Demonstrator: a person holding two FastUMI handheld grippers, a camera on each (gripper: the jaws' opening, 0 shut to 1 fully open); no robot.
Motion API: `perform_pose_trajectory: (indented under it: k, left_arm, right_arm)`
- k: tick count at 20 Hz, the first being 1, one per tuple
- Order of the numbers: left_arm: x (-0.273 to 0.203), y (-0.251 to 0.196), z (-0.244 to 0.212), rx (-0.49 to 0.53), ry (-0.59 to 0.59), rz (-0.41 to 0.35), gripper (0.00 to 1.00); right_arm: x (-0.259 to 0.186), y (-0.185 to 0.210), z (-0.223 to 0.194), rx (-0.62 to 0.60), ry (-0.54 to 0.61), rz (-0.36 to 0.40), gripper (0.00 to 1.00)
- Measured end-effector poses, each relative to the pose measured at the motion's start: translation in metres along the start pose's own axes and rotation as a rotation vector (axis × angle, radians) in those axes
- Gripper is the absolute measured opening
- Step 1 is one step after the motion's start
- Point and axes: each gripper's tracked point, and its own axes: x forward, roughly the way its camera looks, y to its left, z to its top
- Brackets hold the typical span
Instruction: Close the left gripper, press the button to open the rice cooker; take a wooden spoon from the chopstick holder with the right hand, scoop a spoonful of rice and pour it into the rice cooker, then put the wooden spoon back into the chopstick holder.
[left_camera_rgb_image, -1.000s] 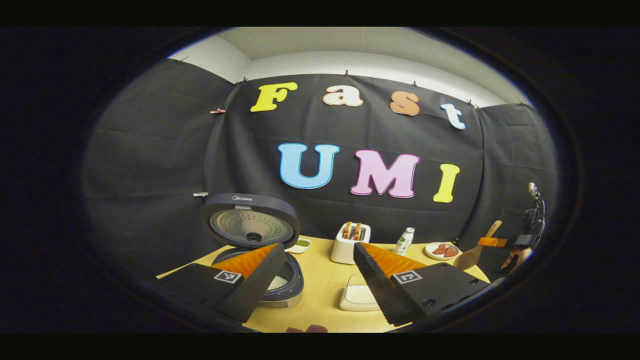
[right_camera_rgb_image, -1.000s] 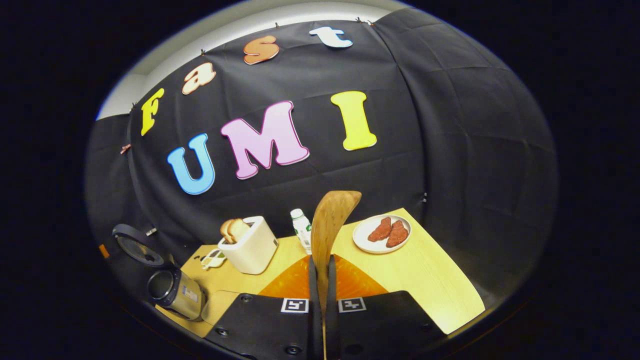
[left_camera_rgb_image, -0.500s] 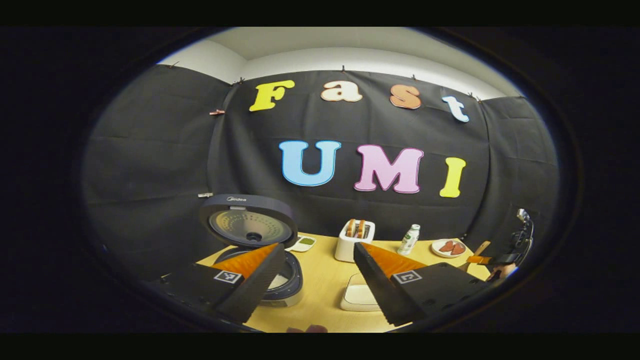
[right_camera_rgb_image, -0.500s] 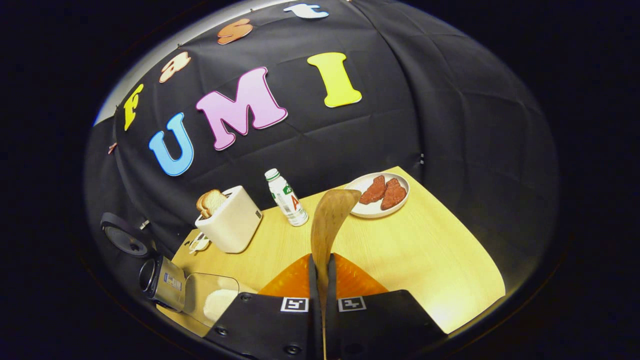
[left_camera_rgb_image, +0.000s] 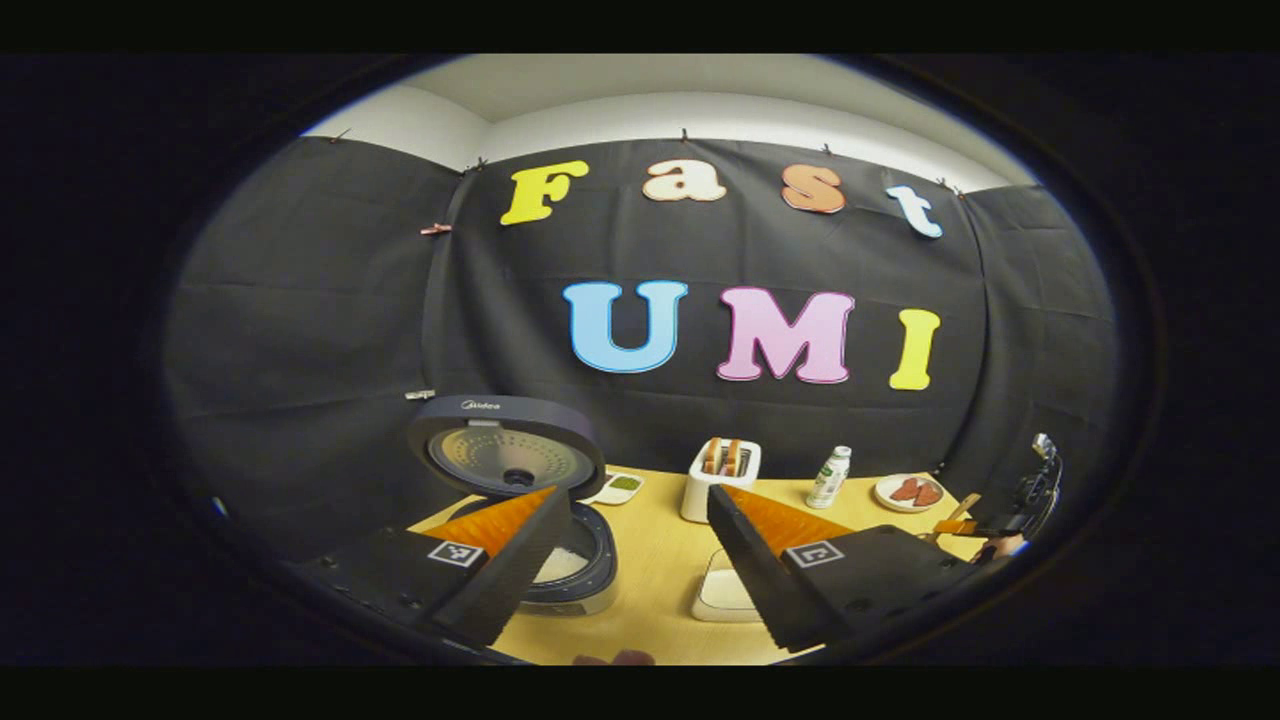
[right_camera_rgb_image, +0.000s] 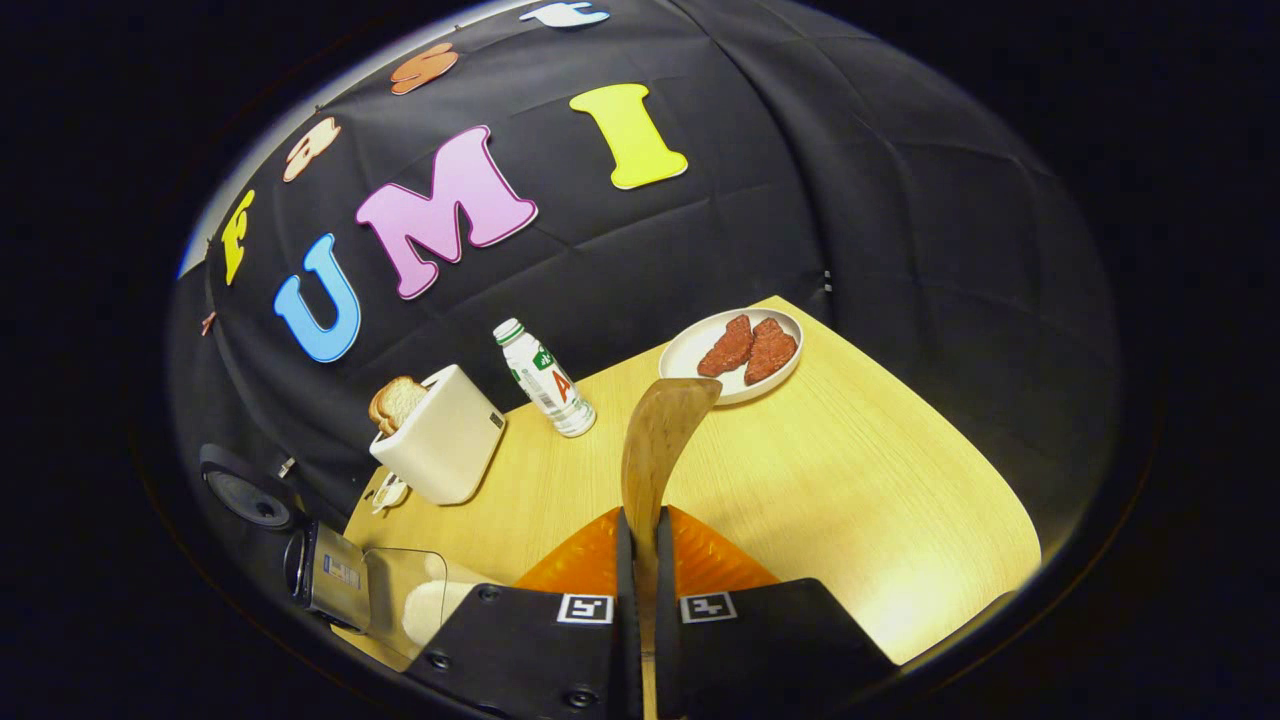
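Note:
The rice cooker (left_camera_rgb_image: 580, 570) stands open on the wooden table, its round lid (left_camera_rgb_image: 505, 455) tipped up behind the pot. My left gripper (left_camera_rgb_image: 635, 497) hovers in front of it, open, with nothing between the fingers. A clear box of white rice (left_camera_rgb_image: 722, 595) lies just right of the cooker. In the right gripper view my right gripper (right_camera_rgb_image: 640, 525) is shut on the handle of the wooden spoon (right_camera_rgb_image: 660, 435), whose bowl points up and away over the table. The cooker (right_camera_rgb_image: 325, 575) and the rice box (right_camera_rgb_image: 415, 600) sit low at the left there.
A white toaster (right_camera_rgb_image: 440, 445) with bread, a small bottle (right_camera_rgb_image: 545, 378) and a plate of red meat (right_camera_rgb_image: 690, 350) stand along the back of the table. A little dish with something green (left_camera_rgb_image: 622, 485) sits behind the cooker. Bare tabletop (right_camera_rgb_image: 860, 500) lies to the right.
My right gripper has tipped and sunk toward the table with the spoon still in it. The left gripper has hardly moved and stays open.

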Motion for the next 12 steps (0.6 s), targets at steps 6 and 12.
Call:
perform_pose_trajectory:
  k: [6,12]
  left_arm:
    - [0.001,0.005,0.002,0.005,-0.003,-0.014,0.94]
    - [0.004,0.014,0.013,0.002,-0.032,-0.031,0.94]
  right_arm:
    - [-0.004,-0.009,0.007,0.067,-0.017,-0.011,0.36]
    - [-0.045,-0.025,0.027,0.026,-0.098,-0.099,0.89]
